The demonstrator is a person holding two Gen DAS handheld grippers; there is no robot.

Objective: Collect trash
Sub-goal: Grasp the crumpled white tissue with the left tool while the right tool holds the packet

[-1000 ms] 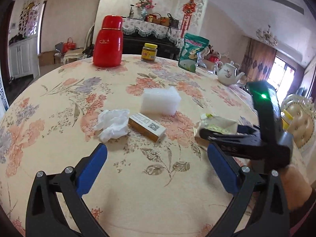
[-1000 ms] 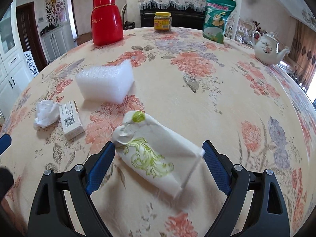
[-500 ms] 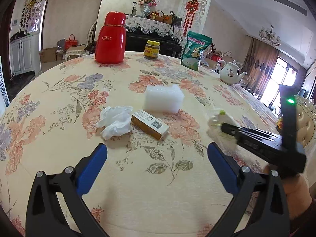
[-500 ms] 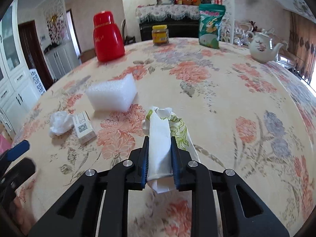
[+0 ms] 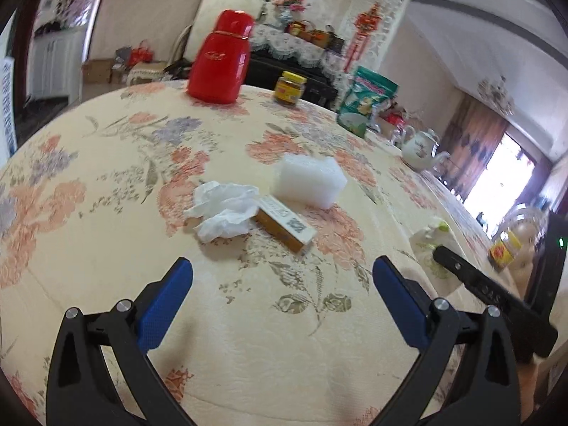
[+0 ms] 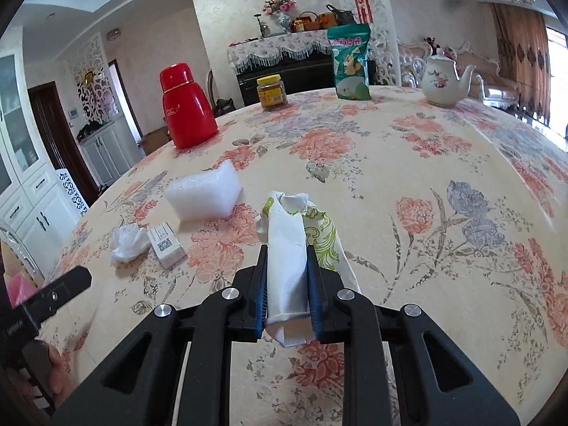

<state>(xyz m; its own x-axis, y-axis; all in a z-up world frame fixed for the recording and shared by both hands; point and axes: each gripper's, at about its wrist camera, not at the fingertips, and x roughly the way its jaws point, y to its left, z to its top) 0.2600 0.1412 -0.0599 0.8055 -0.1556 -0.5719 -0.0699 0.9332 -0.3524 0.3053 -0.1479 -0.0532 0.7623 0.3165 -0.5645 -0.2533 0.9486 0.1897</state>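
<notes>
Right wrist: right tool point(image 6: 286, 284) clamped on the wrapper point(image 6: 289, 248), just above the tabletop point(image 6: 408, 163). Left tool point(image 5: 282, 305) wide open, empty. Keep the clamp firm; the tissue point(image 5: 223, 209) comes next.

Round table point(image 5: 106, 255) with a cream floral cloth has a crumpled tissue point(image 5: 223, 213) touching a small carton point(image 5: 285, 225), a white foam block point(image 5: 307, 181) just behind, and further back a red thermos point(image 5: 220, 58), yellow-lidded jar point(image 5: 289, 88), green snack bag point(image 5: 365, 104) and teapot point(image 5: 422, 149) (all upright).
</notes>
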